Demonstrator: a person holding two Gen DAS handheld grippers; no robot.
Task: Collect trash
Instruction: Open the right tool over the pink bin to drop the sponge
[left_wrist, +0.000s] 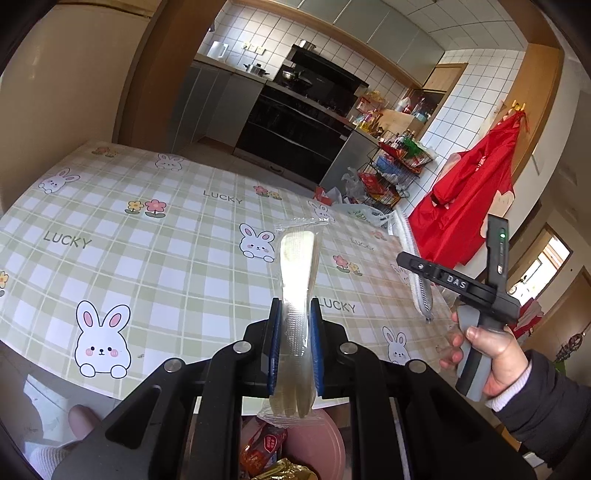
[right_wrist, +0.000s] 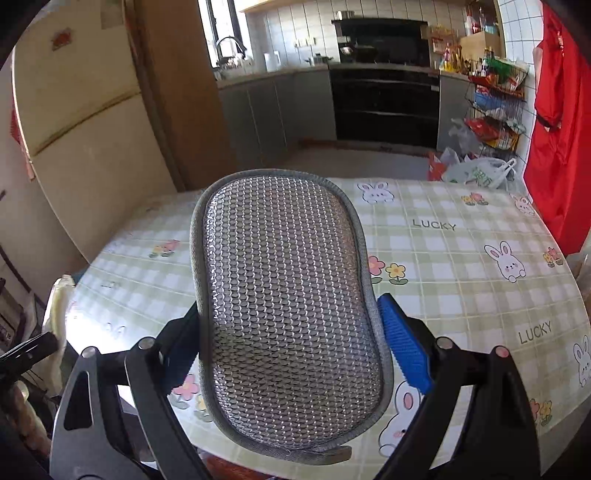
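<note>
Left wrist view: the left gripper (left_wrist: 294, 350) has its blue pads (left_wrist: 274, 350) drawn in narrow on a clear wrapper (left_wrist: 297, 295) with a pale plastic utensil inside. The wrapper stands up out of the jaws, above the near edge of the table (left_wrist: 147, 229). Its lower end hangs over a pink bin (left_wrist: 317, 443) that sits below the table edge and holds a red packet (left_wrist: 262, 448) and a gold one (only partly in view). At the right a hand (left_wrist: 487, 354) holds the right gripper's handle, and a silvery pad (left_wrist: 419, 280) shows edge-on there.

Right wrist view: the right gripper (right_wrist: 291, 332) stands wide, both fingers pressed to the grey-trimmed sides of the mesh pad (right_wrist: 284, 306), which is lifted clear above the checked tablecloth (right_wrist: 461, 258). A red apron (right_wrist: 557, 140) hangs at the far right.
</note>
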